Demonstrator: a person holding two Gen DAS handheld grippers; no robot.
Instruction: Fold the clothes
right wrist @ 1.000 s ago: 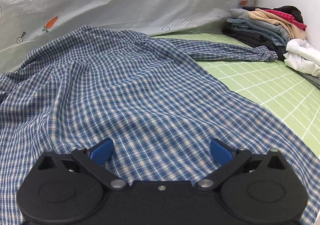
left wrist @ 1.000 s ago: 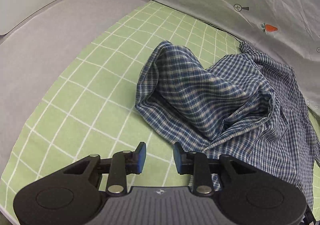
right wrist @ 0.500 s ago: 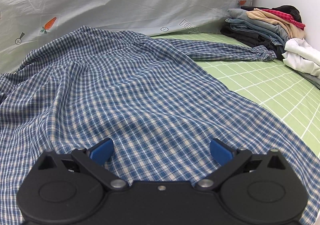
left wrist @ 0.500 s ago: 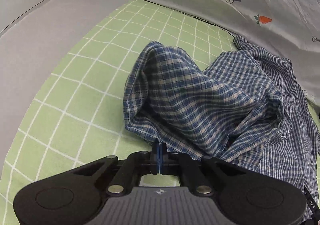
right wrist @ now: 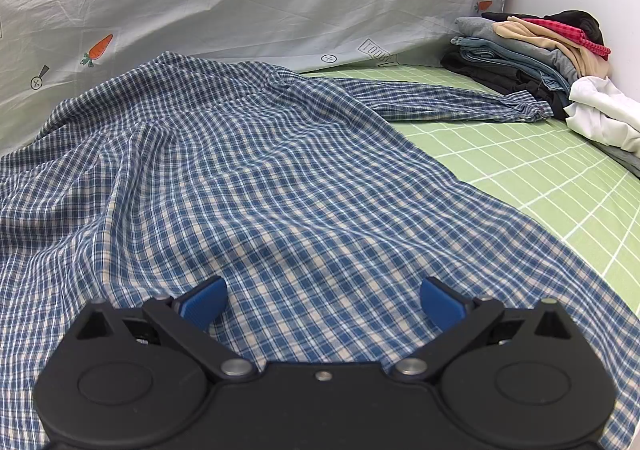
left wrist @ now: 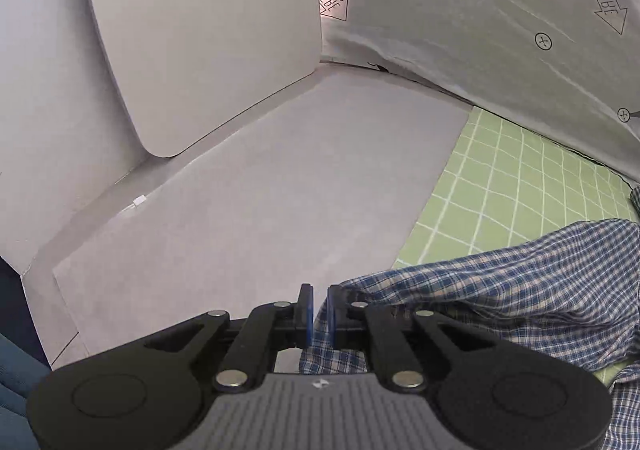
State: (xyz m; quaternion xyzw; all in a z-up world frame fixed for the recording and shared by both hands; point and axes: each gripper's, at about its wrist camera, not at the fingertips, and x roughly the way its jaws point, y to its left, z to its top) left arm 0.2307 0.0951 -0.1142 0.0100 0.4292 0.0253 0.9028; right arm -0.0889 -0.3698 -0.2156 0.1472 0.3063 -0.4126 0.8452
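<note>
Beside the green checked sheet [right wrist: 520,153], left tongs [left wrist: 319,308] pinch the plaid shirt [right wrist: 248,177].
Right tongs [right wrist: 322,300] hover spread wide above the shirt.

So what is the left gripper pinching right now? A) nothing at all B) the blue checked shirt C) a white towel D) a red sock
B: in the left wrist view the left gripper has its blue pads nearly together with the checked shirt fabric caught between them.
</note>
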